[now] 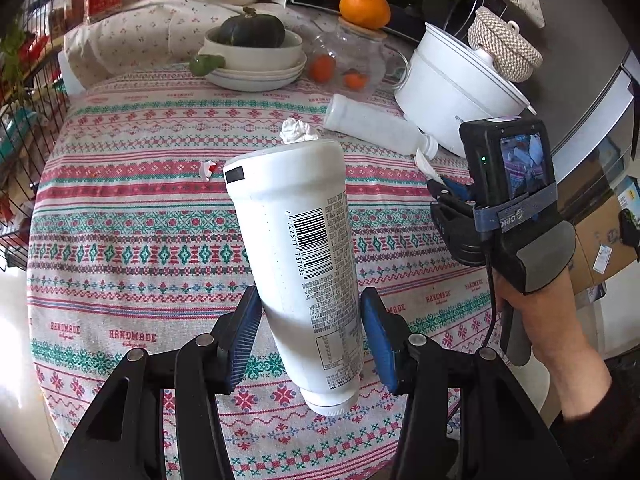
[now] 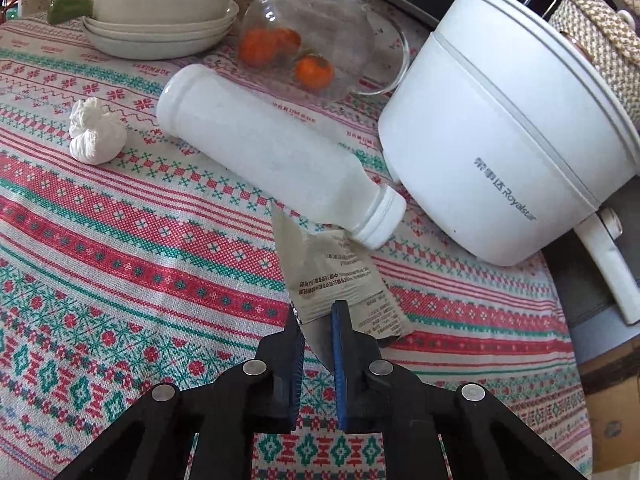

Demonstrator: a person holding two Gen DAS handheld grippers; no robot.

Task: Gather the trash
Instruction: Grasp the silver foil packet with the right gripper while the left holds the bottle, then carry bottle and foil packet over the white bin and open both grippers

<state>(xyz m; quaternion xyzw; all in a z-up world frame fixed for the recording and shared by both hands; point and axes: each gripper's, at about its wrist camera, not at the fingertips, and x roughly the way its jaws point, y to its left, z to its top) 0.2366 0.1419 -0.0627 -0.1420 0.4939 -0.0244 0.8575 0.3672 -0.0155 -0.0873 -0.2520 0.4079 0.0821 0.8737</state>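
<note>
Gripping a white bottle (image 1: 298,264) upside down above the tablecloth (image 1: 132,216), the left gripper (image 1: 310,340) presses both pads against its sides. Right of it, the right gripper (image 2: 318,320) pinches a wrapper (image 2: 340,280) beside a lying bottle (image 2: 272,152), tissue ball (image 2: 96,132) nearby.

My left claw (image 1: 310,316) has blue pads and black arms; the bottle (image 1: 296,256) in it is white with a black barcode. The tabletop (image 1: 140,216) cloth shows red, green and white bands. At one o'clock, an orange mandarin (image 1: 364,7).
</note>
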